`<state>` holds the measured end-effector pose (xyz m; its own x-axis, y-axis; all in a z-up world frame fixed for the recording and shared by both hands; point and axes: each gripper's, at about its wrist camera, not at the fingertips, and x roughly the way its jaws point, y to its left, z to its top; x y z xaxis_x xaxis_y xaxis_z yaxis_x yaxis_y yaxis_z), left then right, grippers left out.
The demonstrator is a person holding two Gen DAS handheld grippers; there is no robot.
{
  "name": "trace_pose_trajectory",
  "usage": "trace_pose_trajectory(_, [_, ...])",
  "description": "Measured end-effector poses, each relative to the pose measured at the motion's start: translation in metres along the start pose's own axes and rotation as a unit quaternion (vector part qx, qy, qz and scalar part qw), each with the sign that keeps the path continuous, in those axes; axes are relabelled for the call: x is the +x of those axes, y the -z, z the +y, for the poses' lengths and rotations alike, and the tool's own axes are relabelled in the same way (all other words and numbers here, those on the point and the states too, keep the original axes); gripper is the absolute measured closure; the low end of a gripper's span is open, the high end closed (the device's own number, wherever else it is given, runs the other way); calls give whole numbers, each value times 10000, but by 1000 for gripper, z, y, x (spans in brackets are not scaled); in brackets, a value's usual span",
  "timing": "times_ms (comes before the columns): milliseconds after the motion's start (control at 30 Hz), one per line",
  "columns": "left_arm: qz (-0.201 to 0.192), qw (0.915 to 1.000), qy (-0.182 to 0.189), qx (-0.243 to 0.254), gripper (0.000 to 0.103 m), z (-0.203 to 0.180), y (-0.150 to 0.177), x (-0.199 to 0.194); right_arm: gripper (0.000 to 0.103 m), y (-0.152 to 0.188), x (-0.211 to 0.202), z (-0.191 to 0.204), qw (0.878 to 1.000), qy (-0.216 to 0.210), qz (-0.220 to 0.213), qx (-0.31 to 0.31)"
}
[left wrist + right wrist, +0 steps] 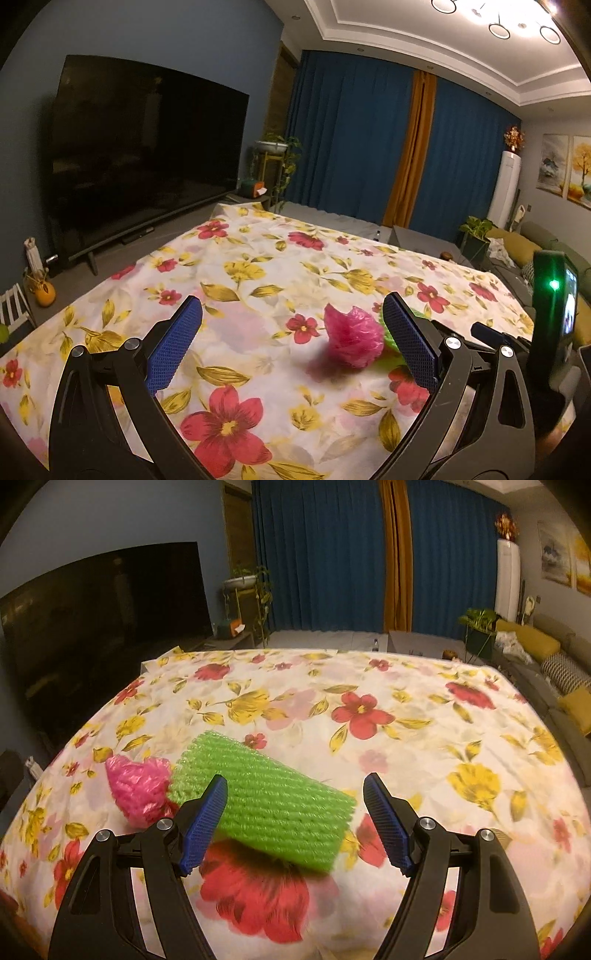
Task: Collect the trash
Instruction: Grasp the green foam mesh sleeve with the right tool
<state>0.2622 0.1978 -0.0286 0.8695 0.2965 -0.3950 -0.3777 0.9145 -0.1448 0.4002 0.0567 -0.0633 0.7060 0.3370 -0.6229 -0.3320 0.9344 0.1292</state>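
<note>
A wide counter (424,738) under a floral cloth fills both views, and it bears only two pieces of rubbish, lying close together toward its near left part in the right wrist view. The larger is a green foam mesh sleeve (266,805), lying flat and slantwise; the smaller is a crumpled pink plastic bag (142,788), bunched up and touching the sleeve's left end.

The right tongs (295,821) stand wide apart and empty, tilted down over the sleeve, one blue pad overlapping its edge in the picture and the other clear of it to the right. That looks like lining up to straddle the sleeve across its width (the foam should squash easily under the pads).

The left tongs (291,345) are likewise spread and hold nothing, with the pink bag (352,339) just ahead between the pads, probably their own target. Where the trash should go cannot be seen.
</note>
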Motion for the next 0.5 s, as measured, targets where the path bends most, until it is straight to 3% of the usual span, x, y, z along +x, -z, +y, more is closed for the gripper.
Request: trace_pose_trajectory(500, [221,9996,-15,-194,7,6,4,8,35,3,30,1,9965,-2,833,-68])
